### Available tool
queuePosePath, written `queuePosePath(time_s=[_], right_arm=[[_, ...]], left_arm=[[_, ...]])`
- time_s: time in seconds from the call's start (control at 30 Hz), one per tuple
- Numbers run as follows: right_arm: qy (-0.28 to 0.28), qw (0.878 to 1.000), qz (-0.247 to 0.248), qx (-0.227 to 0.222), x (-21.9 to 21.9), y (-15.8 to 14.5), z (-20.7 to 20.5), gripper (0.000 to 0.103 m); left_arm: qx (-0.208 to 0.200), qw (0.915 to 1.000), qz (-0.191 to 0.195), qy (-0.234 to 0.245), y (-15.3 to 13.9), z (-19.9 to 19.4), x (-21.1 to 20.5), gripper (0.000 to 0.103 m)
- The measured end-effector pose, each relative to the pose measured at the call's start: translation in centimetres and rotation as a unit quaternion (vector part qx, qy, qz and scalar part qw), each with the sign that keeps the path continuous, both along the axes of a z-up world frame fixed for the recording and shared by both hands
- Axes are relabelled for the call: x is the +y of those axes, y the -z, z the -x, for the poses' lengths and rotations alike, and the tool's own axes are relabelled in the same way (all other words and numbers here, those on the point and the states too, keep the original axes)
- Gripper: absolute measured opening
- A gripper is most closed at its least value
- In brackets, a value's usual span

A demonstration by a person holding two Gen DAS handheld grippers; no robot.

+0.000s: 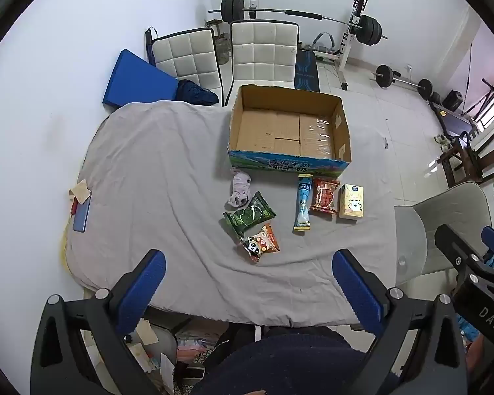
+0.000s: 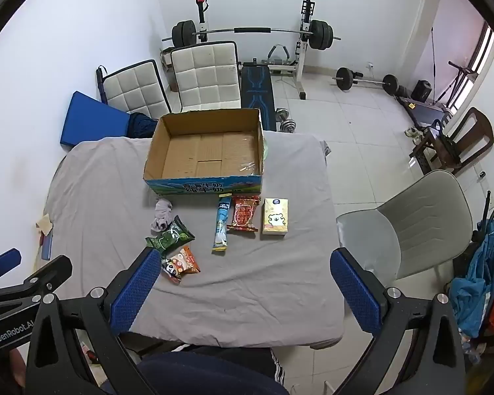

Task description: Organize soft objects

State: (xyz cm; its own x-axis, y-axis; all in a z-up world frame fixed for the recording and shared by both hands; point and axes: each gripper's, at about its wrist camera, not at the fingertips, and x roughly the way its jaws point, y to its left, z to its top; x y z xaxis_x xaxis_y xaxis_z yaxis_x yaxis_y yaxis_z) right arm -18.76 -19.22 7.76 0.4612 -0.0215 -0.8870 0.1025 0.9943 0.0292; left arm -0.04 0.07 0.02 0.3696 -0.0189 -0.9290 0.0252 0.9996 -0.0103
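An open cardboard box, empty inside, stands on the grey-clothed table. In front of it lie a crumpled pale sock, a green snack pack, an orange panda pack, a blue tube pack, a red pack and a yellow tissue pack. My left gripper and right gripper are both open and empty, held above the table's near edge.
A blue phone with paper lies at the table's left edge. Two white chairs stand behind the table, and a grey chair is at its right. Weight equipment is by the back wall.
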Motion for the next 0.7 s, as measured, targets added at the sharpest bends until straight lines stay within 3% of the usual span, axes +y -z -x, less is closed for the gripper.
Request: queuePosePath(time_s=[0.7], right_arm=[[0.012, 1.0, 0.008, -0.001, -0.68, -0.18, 0.46, 0.103]], left_arm=[[0.004, 0.9999, -0.011, 0.005, -0.08, -0.55, -0.66, 0.103]])
